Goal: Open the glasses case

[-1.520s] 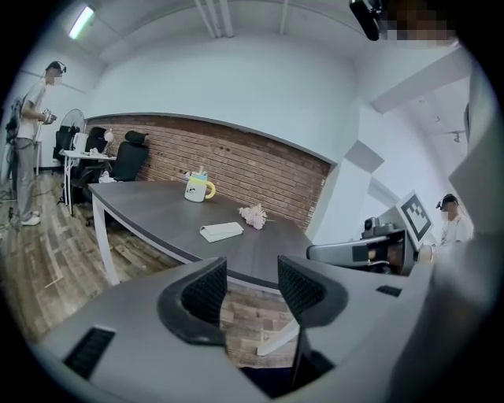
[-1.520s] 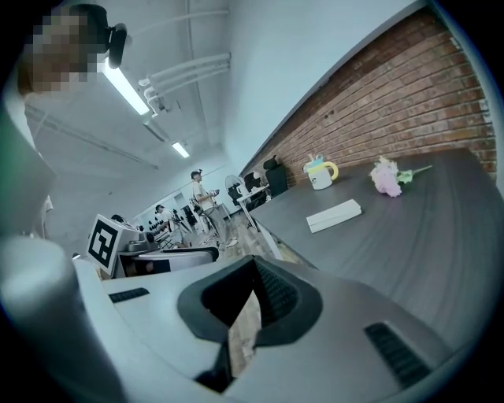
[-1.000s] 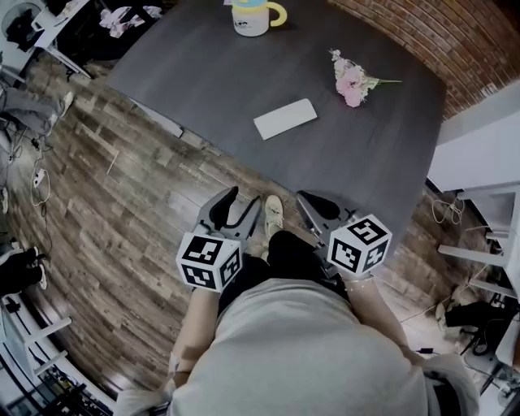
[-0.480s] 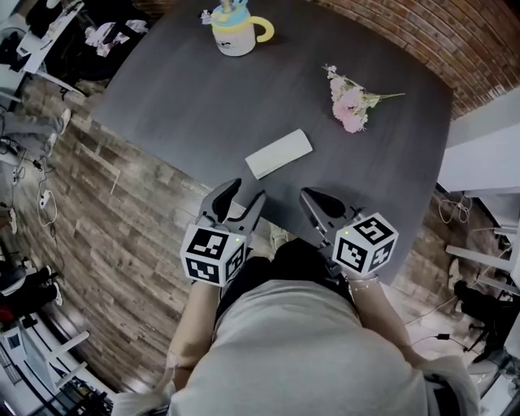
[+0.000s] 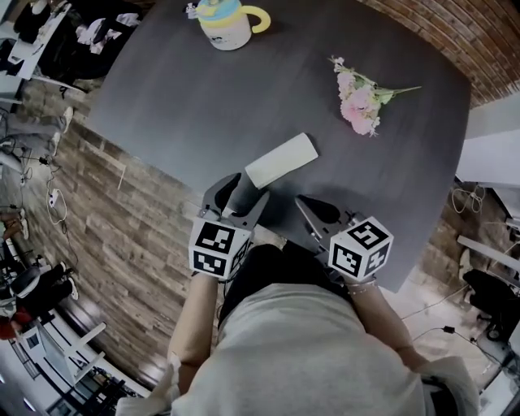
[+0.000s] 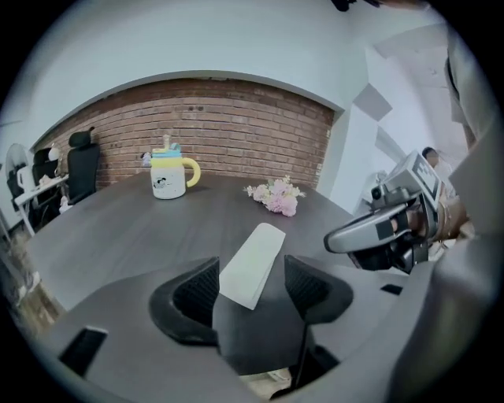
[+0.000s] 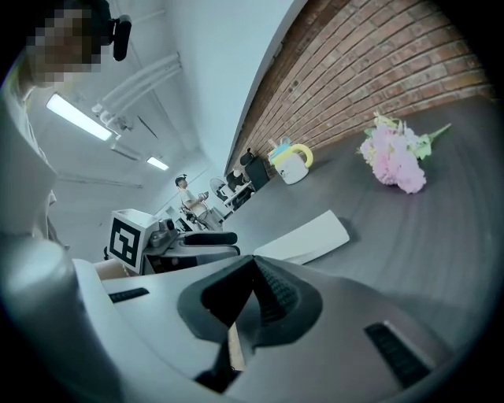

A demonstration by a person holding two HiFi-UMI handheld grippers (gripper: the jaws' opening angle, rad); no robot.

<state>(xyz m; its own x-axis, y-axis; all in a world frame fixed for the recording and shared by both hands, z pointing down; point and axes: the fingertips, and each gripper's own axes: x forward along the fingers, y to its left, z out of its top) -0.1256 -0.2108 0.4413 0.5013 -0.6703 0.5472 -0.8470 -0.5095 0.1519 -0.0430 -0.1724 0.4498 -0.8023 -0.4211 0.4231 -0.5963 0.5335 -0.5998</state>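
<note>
A dark grey bench (image 5: 203,106) stands on a wood-plank floor (image 5: 122,236), with a red brick wall (image 6: 228,126) running behind its far edge. At the far side of the bench sits a white mug (image 5: 227,20) with a yellow handle and a blue-and-yellow lid. Well to its right lies a small bunch of pink flowers (image 5: 361,97).

The glasses case (image 5: 281,160), a flat white oblong, lies closed on the bench close to the near edge. It is angled, with one short end pointing towards the person.

The left gripper (image 5: 238,193) reaches over the bench edge, tilted downwards, and its jaws are opening. In the left gripper view, the near end of the case (image 6: 253,256) lies in the gap between the two ribbed pads (image 6: 201,287). The pads stand clear of it on both sides, so nothing is gripped.

The right gripper (image 5: 309,210) is held just right of the left one, near the bench edge and apart from the case. In the right gripper view its jaws are closed together at the tips, with nothing between them (image 7: 253,264). The case (image 7: 305,238) lies on the bench beyond them, and the left gripper's marker cube (image 7: 130,236) shows at the left.
</note>
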